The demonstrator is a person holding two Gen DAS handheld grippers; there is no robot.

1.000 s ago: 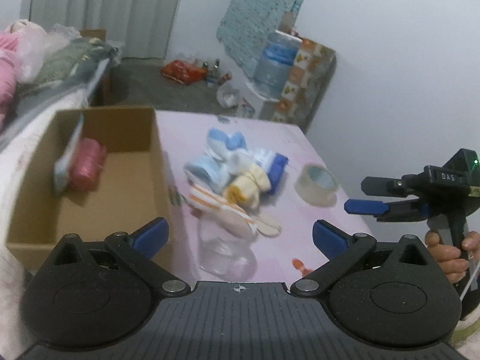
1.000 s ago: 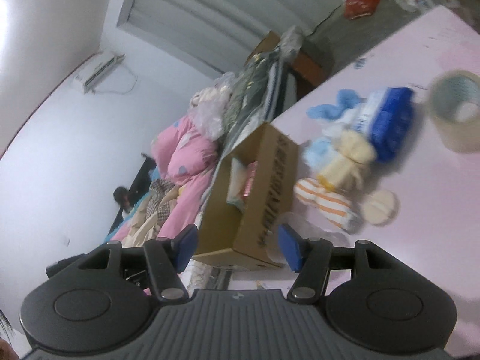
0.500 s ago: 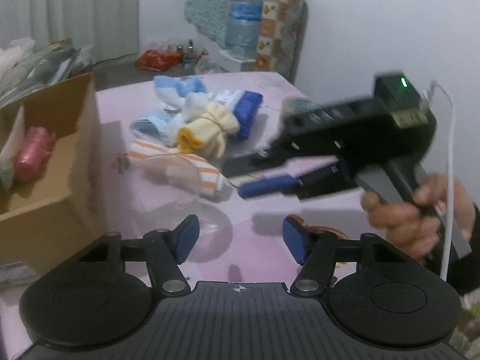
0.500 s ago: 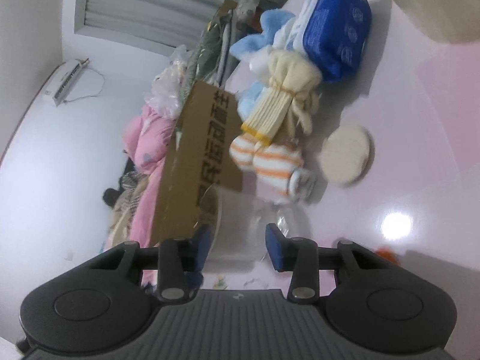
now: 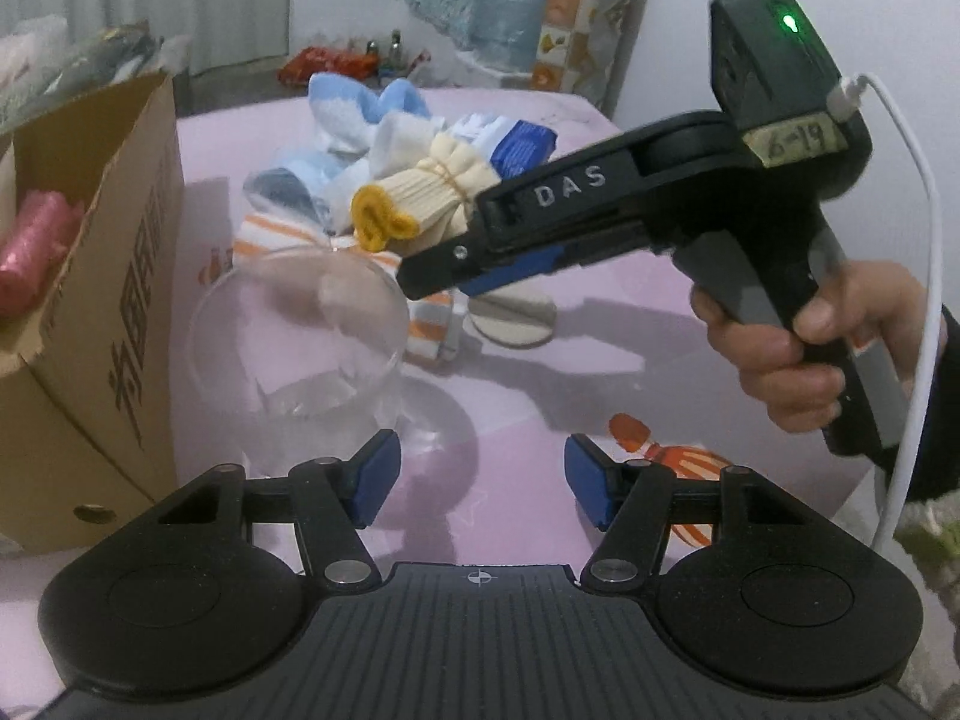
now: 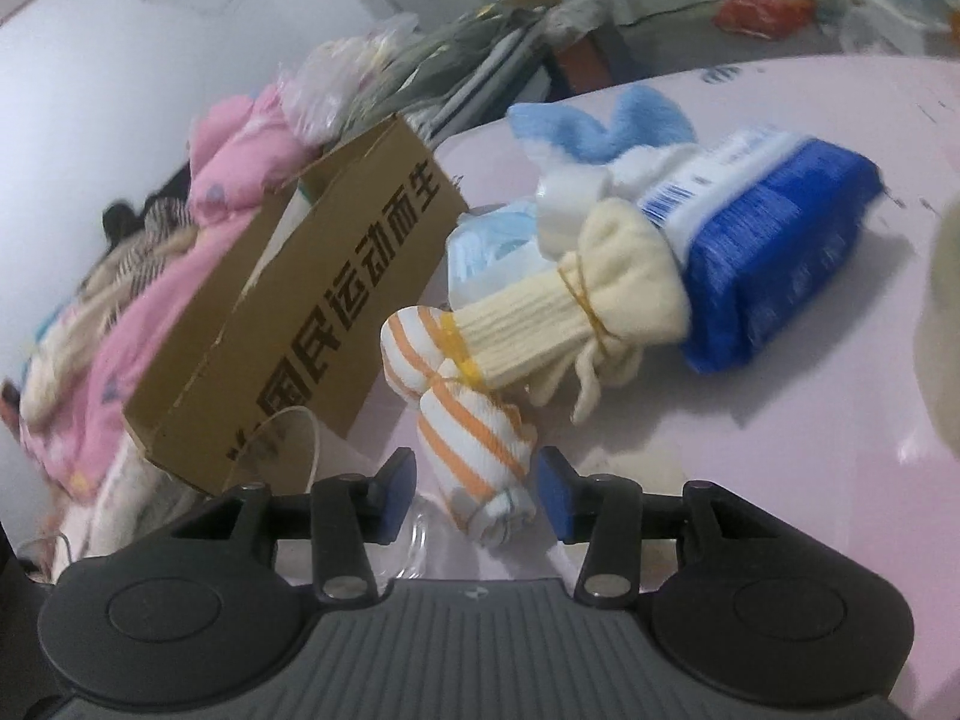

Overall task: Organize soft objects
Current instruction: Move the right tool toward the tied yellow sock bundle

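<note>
A pile of soft things lies on the pink table [image 5: 510, 396]: an orange-striped white sock roll [image 6: 474, 444], a cream sock bundle [image 6: 570, 312] tied with a yellow band, blue and white socks [image 6: 600, 126] and a blue tissue pack [image 6: 780, 246]. My right gripper [image 6: 477, 492] is open, its pads either side of the striped roll's near end, not closed on it. It also shows in the left wrist view [image 5: 432, 276], over the pile. My left gripper [image 5: 480, 480] is open and empty, low over the table's near part.
A cardboard box [image 5: 108, 276] with a pink roll [image 5: 33, 252] inside stands at the left. A clear glass bowl [image 5: 300, 324] sits between the box and the pile. A tape roll [image 6: 942, 324] lies at the right. Pink bedding [image 6: 180, 228] lies beyond the box.
My right gripper has swung in from the right and down to the pile, now straddling the striped roll. My left gripper has narrowed somewhat and shifted right.
</note>
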